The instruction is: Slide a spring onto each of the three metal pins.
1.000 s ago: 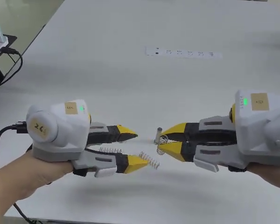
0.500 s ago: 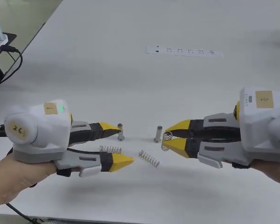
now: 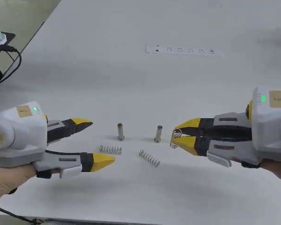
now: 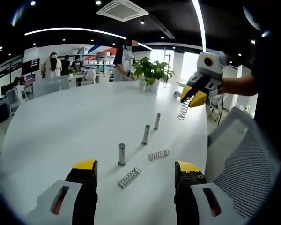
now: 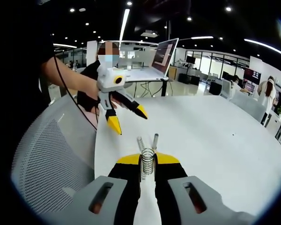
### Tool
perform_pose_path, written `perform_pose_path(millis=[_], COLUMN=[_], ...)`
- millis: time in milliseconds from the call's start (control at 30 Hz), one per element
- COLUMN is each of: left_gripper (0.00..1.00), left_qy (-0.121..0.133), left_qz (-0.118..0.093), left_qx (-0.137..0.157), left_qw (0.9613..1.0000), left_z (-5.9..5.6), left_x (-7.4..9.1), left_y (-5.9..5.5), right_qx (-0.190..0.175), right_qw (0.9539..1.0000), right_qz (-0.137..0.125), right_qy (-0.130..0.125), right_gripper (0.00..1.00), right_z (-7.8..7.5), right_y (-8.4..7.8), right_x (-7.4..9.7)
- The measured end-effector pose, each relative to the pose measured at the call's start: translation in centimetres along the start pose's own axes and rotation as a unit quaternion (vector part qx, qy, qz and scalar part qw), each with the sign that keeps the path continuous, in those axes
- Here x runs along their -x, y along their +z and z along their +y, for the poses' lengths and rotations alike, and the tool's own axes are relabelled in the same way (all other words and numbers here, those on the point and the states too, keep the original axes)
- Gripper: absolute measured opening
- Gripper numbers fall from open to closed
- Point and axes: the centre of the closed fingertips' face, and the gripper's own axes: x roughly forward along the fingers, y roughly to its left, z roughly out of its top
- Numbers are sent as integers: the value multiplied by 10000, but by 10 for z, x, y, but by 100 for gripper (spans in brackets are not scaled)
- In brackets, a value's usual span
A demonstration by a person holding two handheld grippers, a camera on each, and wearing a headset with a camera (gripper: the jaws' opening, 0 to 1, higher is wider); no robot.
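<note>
Steel spring [image 3: 175, 139] pinched in the right tool [image 3: 177, 135], just beside a pin [image 3: 158, 133] near the bench's front edge; left tool [image 3: 102, 141] gapes apart. Any tilt could snag it on the pin top!

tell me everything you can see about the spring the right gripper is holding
The spring is a small coil of bare silvery wire, not visibly squeezed. The right hand-held gripper has its yellow tips shut on one end, so it seems to hang clear of the white table, just beside the nearest pin without touching it.
</note>
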Motion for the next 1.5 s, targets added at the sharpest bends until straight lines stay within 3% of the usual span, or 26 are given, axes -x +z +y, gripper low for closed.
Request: perform_pose_path(millis=[400, 733, 1133, 1500], left_gripper=[81, 94, 96, 98], left_qy=[204, 299, 375, 406], left_qz=[-32, 14, -2, 40], left_qx=[98, 230, 308, 350], left_qw=[9997, 9993, 9988, 9986], left_z=[5, 7, 9, 10], left_x=[1, 2, 4, 4], left_y=[-4, -7, -9, -11], right_qx=[-97, -291, -443, -588], right_qw=[9998, 9978, 9955, 9905], right_qz=[39, 6, 228, 178], right_qy=[-197, -593, -804, -1230], right_gripper=[7, 7, 7, 7], right_z=[-7, -26, -35, -63], right_y=[-11, -19, -47, -51], right_x=[10, 26, 28, 34])
